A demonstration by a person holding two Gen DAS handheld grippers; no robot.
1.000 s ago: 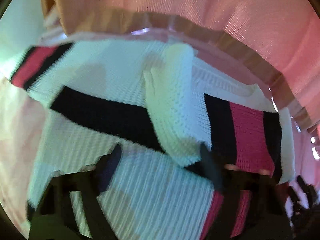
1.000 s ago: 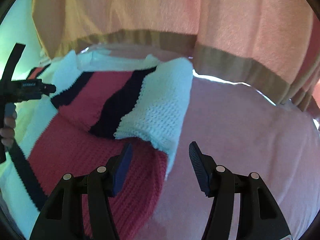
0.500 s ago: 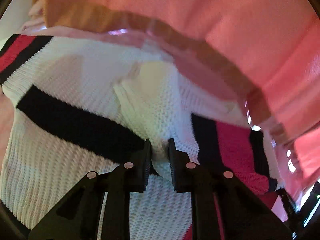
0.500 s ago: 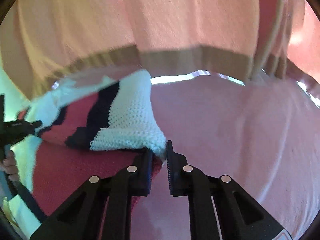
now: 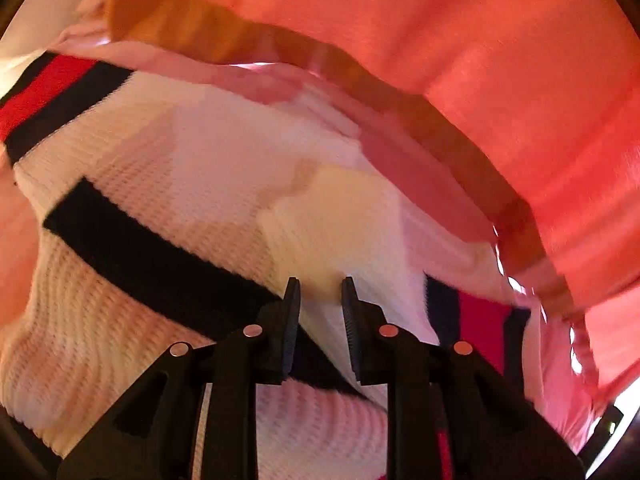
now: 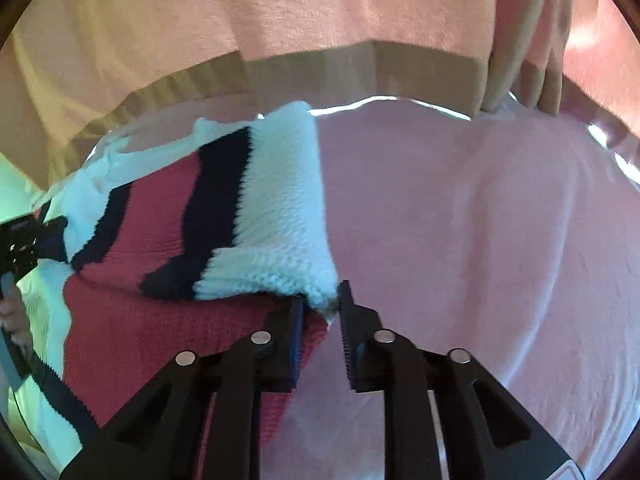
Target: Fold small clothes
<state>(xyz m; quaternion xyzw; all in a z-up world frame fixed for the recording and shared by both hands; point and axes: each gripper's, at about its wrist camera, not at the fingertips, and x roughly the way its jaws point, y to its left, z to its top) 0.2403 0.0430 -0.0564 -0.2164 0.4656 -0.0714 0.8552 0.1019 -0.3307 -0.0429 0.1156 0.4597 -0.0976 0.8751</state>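
Sweater point(image 5: 168, 216) is lying spread on the pink bedcover point(image 6: 480, 232), white knit with black and red stripes, and the fold is only partly under way; one sleeve point(image 6: 272, 216) is already lying doubled across the red body panel, while the other cuff point(image 5: 332, 216) is sitting bunched on the white chest; body folds are looking undone as far as these views are showing.

Left gripper point(image 5: 320, 300) is straddling the lower end of that cream cuff, jaws easing apart with the knit between them, and whether the pads are biting I cannot tell; right gripper point(image 6: 320, 304) is doing the same at the white cuff corner, jaws opening with the corner sitting in the gap and pressing against the fingers.

Against a second ago, both grippers were standing wide, hovering short of the cloth; half a second back they were pinched tight on the cuffs; now they are slackening a little; the right sleeve is also lying further over the body than it was; behind it all, a curtain point(image 6: 280, 20) is hanging at the bed's far edge.
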